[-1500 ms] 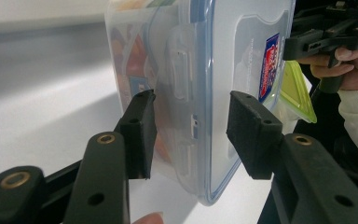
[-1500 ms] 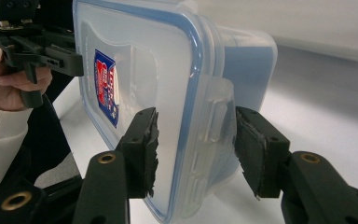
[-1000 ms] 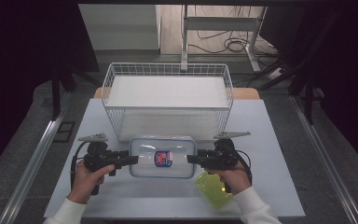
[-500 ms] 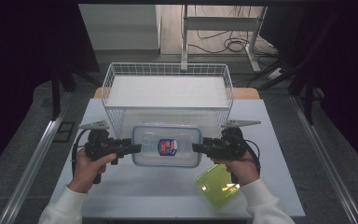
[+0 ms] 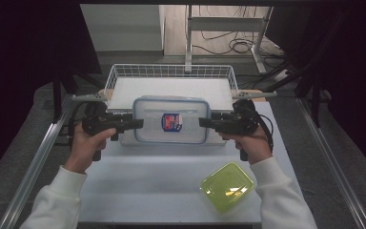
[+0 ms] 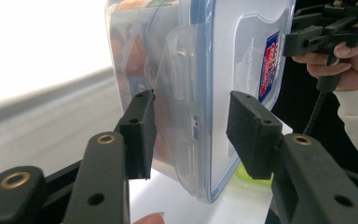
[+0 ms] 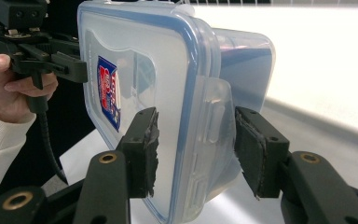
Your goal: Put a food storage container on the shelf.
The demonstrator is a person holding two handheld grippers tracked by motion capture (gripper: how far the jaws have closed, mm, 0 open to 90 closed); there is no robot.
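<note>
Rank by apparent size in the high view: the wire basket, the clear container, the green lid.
1. wire basket
2. clear container, raised nearer the camera, so it may look larger than it is
3. green lid

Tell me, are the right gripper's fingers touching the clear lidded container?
Touching. In the right gripper view, the right gripper has both fingers pressed against the clear container's end, one on the lid side, one on the base side.
</note>
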